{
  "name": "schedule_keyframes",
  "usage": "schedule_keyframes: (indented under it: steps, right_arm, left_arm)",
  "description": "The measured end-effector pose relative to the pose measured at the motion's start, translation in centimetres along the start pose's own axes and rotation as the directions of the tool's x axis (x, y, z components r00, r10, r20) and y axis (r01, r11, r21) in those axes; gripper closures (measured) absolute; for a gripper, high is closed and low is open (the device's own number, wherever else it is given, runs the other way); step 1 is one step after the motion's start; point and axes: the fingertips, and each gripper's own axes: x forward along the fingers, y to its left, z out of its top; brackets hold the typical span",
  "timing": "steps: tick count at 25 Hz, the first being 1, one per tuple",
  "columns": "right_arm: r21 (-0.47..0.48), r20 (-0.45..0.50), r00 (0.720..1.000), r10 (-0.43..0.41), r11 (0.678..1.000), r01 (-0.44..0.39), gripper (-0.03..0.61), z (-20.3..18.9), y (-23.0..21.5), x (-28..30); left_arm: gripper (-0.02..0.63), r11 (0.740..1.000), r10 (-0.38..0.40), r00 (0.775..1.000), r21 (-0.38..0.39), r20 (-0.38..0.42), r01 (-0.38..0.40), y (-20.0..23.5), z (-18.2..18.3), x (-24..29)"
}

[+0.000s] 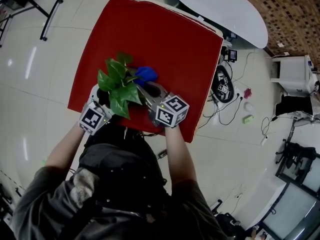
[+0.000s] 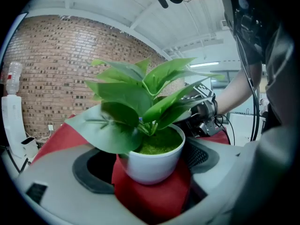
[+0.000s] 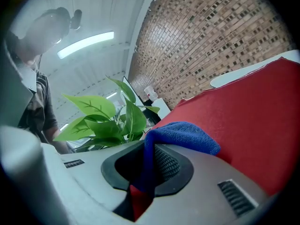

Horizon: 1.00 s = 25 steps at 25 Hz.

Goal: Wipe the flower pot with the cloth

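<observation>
In the left gripper view a white flower pot (image 2: 152,163) with a green leafy plant (image 2: 140,90) stands on the red table (image 2: 56,137), between the jaws of my left gripper (image 2: 151,170). Both pads sit against its sides. From the head view only the plant's leaves (image 1: 119,84) show, near the table's front edge, with the left gripper (image 1: 101,98) under them. My right gripper (image 3: 140,175) is shut on a blue cloth (image 3: 180,135), which bulges out over its jaws. In the head view the cloth (image 1: 146,74) is just right of the leaves, ahead of the right gripper (image 1: 149,87).
The red table (image 1: 165,39) stretches away beyond the plant. A white oval table (image 1: 225,9) stands at the far right. Cables and small devices (image 1: 222,89) lie on the floor to the right, near a white cabinet (image 1: 292,74).
</observation>
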Motion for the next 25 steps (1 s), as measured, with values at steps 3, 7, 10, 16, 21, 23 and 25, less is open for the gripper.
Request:
schedule_keyframes:
  steps: [3, 7, 10, 16, 21, 23, 25]
  right_arm:
    - [0.004, -0.009, 1.0, 0.005, 1.0, -0.005, 0.528, -0.8, 0.7, -0.9]
    - [0.022, -0.009, 1.0, -0.011, 1.0, 0.011, 0.528, -2.1, 1.6, -1.6]
    - [0.039, -0.001, 1.0, -0.019, 0.999, 0.019, 0.528, -2.7, 2.3, -1.6]
    - [0.042, -0.008, 1.0, -0.011, 0.999, 0.011, 0.528, -3.6, 3.5, -2.1]
    - [0.035, -0.029, 1.0, 0.002, 0.999, -0.001, 0.528, -4.5, 4.8, -2.5]
    - [0.031, -0.03, 1.0, 0.0, 1.0, 0.001, 0.528, -4.7, 5.0, -2.6]
    - [0.028, -0.03, 1.0, -0.008, 1.0, 0.009, 0.528, -4.8, 5.0, -2.7]
  left_arm:
    - [0.144, 1.0, -0.004, 1.0, 0.002, -0.005, 0.004, -0.1, 0.1, 0.0]
    - [0.146, 1.0, -0.005, 1.0, 0.004, -0.009, 0.005, -0.2, 0.0, -0.2]
    - [0.144, 1.0, -0.002, 1.0, -0.004, -0.008, 0.002, 0.0, -0.1, -0.3]
    - [0.144, 1.0, -0.002, 1.0, -0.005, -0.011, 0.002, 0.0, -0.1, -0.3]
    - [0.144, 1.0, -0.005, 1.0, -0.002, -0.016, 0.005, -0.2, 0.0, -0.4]
    - [0.144, 1.0, -0.012, 1.0, 0.001, -0.019, 0.012, -0.3, 0.0, -0.4]
    - [0.144, 1.0, -0.018, 1.0, 0.011, -0.025, 0.019, -0.3, 0.1, -0.4]
